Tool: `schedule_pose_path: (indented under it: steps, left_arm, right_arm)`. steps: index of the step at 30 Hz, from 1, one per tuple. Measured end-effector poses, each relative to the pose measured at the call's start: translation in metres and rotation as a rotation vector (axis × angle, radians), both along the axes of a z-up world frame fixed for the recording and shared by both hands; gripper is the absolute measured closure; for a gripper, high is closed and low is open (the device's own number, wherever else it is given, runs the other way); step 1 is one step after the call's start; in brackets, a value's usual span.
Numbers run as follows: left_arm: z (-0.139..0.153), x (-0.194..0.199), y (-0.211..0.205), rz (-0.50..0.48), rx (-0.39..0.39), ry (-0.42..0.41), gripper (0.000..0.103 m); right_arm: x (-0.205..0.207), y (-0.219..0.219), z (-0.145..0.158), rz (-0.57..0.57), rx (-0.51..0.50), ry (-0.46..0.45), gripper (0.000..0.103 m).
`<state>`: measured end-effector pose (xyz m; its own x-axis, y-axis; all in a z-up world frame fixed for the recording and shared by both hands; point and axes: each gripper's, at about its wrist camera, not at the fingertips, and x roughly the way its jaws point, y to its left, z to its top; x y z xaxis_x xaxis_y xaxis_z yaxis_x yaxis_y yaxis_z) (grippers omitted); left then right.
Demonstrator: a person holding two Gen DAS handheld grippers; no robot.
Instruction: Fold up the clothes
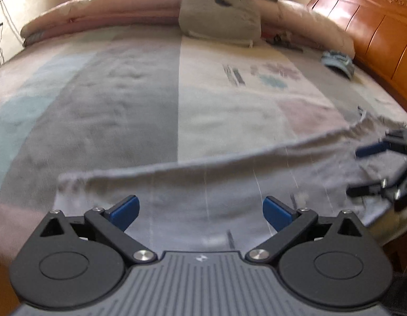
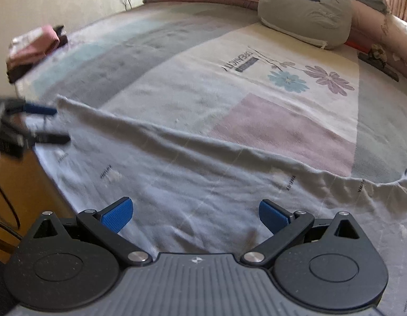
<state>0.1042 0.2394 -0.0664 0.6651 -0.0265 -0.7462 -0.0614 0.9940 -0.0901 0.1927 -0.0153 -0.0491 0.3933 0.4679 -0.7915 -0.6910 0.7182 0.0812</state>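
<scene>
A pale grey garment [image 1: 203,181] with thin white stripes and small printed marks lies spread flat along the near edge of the bed; it also shows in the right wrist view [image 2: 193,173]. My left gripper [image 1: 200,212] is open and empty just above the garment's near part. My right gripper [image 2: 195,214] is open and empty above the same cloth. Each gripper shows in the other's view, the right one [image 1: 361,171] at the far right and the left one [image 2: 58,125] at the far left, both open over the garment's ends.
The bed cover [image 1: 129,97] has grey, blue, cream and pink blocks. A grey cushion [image 1: 219,13], pink quilts [image 1: 98,10], a wooden headboard [image 1: 374,23] and a blue cloth item [image 1: 338,62] lie beyond. Folded pink and dark clothes [image 2: 34,47] sit at the bed's corner.
</scene>
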Motion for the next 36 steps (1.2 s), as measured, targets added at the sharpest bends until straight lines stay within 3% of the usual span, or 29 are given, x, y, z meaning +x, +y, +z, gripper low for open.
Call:
schedule_pose_path:
  steps: [5,9,12,15,17,21,27,32,36]
  left_arm:
    - [-0.003,-0.003,-0.005,0.048,0.001,0.026,0.003]
    - [0.006,-0.014,-0.003,0.104,-0.086,-0.002,0.003]
    - [-0.004,-0.022,-0.003,0.149,-0.157,0.025,0.004]
    - [0.006,-0.028,-0.011,0.154,-0.128,0.016,0.003]
    - [0.012,-0.032,-0.012,0.157,-0.165,-0.02,0.003]
    - [-0.004,-0.03,-0.01,0.209,-0.205,0.026,0.004]
    - [0.014,-0.035,0.006,0.236,-0.211,-0.064,0.003]
    - [-0.002,-0.026,0.023,0.287,-0.2,-0.011,0.004]
    - [0.004,-0.031,0.025,0.269,-0.21,-0.055,0.004]
  right_arm:
    - [0.007,0.0,-0.008,0.008,-0.007,0.019,0.0]
    - [0.009,-0.008,-0.003,0.021,0.029,0.023,0.0]
    - [0.016,-0.014,-0.005,0.009,0.055,0.047,0.0]
    - [0.021,-0.014,-0.006,0.02,0.062,0.056,0.0]
    - [0.023,-0.013,-0.002,0.031,0.076,0.056,0.0]
    - [0.026,-0.008,-0.005,0.049,0.082,0.082,0.0]
    - [0.022,-0.001,-0.001,0.095,0.043,0.068,0.0]
    - [0.022,0.003,0.0,0.082,0.048,0.071,0.0]
    - [0.019,0.006,0.003,0.073,0.029,0.061,0.0]
